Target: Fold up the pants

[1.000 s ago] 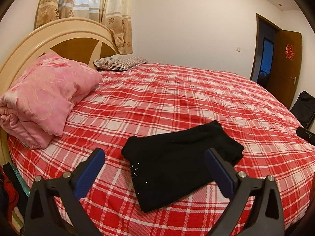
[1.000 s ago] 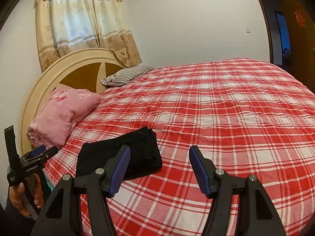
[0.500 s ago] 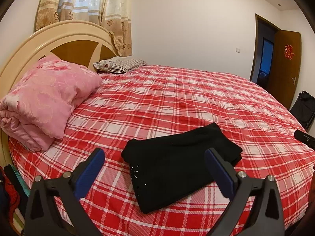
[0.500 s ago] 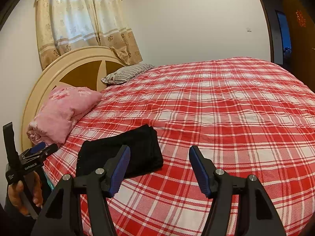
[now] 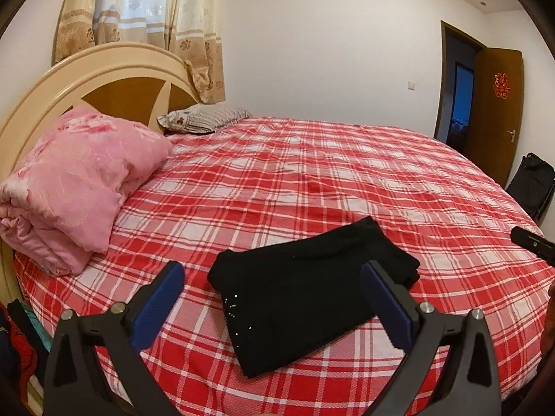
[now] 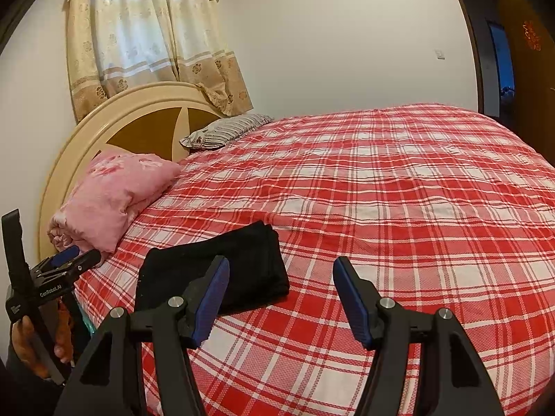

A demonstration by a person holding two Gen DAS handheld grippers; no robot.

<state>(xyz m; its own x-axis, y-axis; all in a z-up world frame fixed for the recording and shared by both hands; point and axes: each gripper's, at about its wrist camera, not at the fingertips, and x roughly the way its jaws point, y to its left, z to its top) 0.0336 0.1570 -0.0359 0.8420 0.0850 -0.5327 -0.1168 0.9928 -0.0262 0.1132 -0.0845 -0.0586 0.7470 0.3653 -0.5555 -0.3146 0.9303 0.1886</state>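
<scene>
The black pants [image 5: 305,291] lie folded into a compact rectangle on the red plaid bed [image 5: 312,180], near its front edge. They also show in the right wrist view [image 6: 215,270] at the lower left. My left gripper [image 5: 274,298] is open and empty, held back from the bed with the pants seen between its fingers. My right gripper [image 6: 281,298] is open and empty, to the right of the pants and apart from them. The left gripper also shows in the right wrist view [image 6: 66,260], held in a hand.
A folded pink quilt [image 5: 76,187] lies at the left by the round headboard [image 5: 114,79]. A striped pillow [image 5: 204,121] lies at the back. An open door [image 5: 496,111] and a black bag [image 5: 530,183] are at the right.
Both grippers have drawn slightly back and up from the bed; the view tilts a little. The pants have not moved.
</scene>
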